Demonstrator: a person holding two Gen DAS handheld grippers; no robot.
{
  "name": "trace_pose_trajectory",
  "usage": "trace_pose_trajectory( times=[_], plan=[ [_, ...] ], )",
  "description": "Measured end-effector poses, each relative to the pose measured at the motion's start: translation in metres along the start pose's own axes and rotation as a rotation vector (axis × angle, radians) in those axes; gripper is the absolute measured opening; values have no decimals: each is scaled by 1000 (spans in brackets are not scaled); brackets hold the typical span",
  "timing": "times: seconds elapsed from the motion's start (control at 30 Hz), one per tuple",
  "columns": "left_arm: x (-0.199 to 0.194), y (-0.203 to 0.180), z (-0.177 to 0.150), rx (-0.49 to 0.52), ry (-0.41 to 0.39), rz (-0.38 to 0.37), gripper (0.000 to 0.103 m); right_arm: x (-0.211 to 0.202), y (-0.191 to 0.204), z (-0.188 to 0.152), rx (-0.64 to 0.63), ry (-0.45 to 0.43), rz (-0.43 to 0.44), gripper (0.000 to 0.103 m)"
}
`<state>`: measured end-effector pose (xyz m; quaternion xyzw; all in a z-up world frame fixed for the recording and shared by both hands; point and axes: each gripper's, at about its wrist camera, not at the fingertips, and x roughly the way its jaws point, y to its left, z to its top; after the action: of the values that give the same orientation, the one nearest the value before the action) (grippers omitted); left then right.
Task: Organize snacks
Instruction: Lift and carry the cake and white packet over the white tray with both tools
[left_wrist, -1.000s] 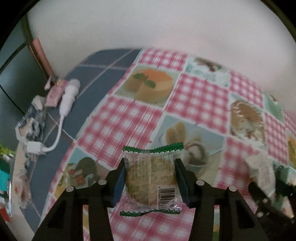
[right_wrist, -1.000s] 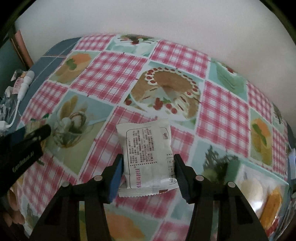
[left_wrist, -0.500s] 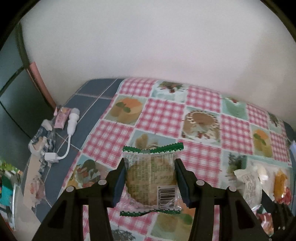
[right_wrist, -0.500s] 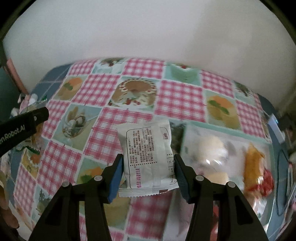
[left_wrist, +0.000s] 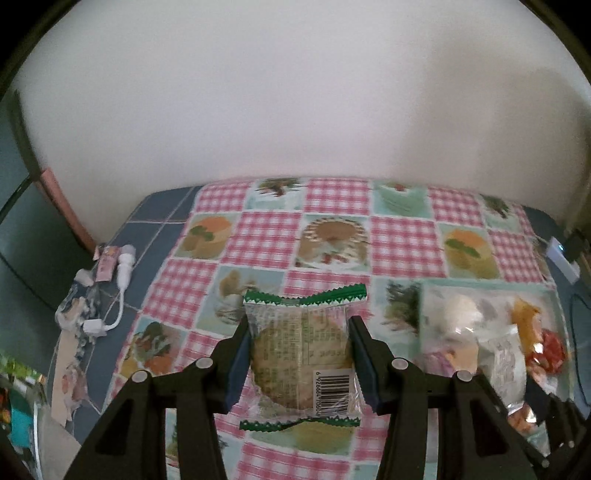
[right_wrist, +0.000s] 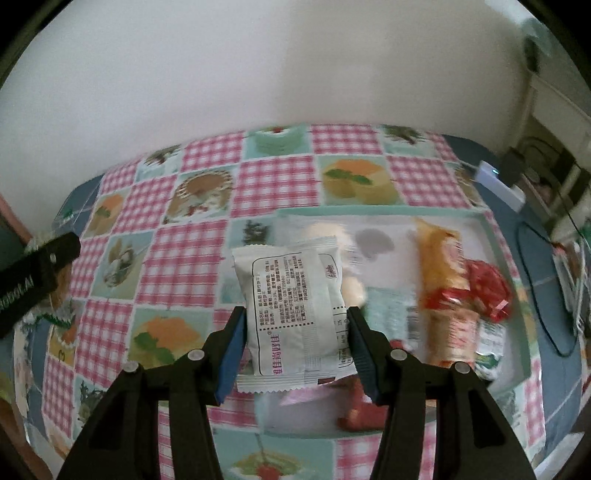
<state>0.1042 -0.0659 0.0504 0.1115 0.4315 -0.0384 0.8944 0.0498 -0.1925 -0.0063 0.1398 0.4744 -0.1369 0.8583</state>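
Observation:
My left gripper (left_wrist: 299, 354) is shut on a clear, green-edged biscuit packet (left_wrist: 301, 354), held above the checked tablecloth (left_wrist: 258, 240). The right gripper (right_wrist: 295, 345) is shut on a white snack packet (right_wrist: 295, 314) with dark print, hanging over the left part of a clear tray (right_wrist: 491, 236). That tray (left_wrist: 428, 291) lies at the right in the left wrist view too, with several snacks in it: an orange-and-red packet (right_wrist: 443, 280), a red wrapper (right_wrist: 487, 288) and a pale round one (left_wrist: 461, 312). The left gripper's black body (right_wrist: 33, 269) shows at the left edge of the right wrist view.
A white wall rises right behind the table. White cable and plug (left_wrist: 122, 273) with crumpled wrappers (left_wrist: 74, 314) lie on the blue surface at the left. A white power strip (right_wrist: 498, 184) and black cable (right_wrist: 535, 295) sit past the table's right side.
Both grippers have risen and swung to the right with their packets still held. The snack tray has come into view under the right gripper, and more of the wall shows.

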Motion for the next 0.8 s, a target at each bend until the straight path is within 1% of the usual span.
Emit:
trace_pose_trajectory(
  times=[0.07,0.23,0.37,0.43,0.5,0.67,0.8],
  plan=[
    [-3,-11,-3,11,-3,-2,53,-3,-16,-2,38,-1,-26,55],
    [-18,-45,-10,49,-20,-40,53,-7,-52,-9,114,7,-72,55],
    [-28,-70,-13,86,-33,-84,53,-15,-77,-11,154,-4,-104,55],
    [-29,-81,-15,96,-24,-119,53,-20,-88,-9,169,-17,-110,55],
    [-29,-87,-16,96,-11,-138,53,-23,-97,-7,179,-24,-109,55],
    [-26,-102,-20,107,11,-127,53,-26,-121,-5,219,-24,-132,55],
    [-23,-110,-22,112,22,-138,53,-26,-137,-5,247,-18,-133,55]
  ],
)
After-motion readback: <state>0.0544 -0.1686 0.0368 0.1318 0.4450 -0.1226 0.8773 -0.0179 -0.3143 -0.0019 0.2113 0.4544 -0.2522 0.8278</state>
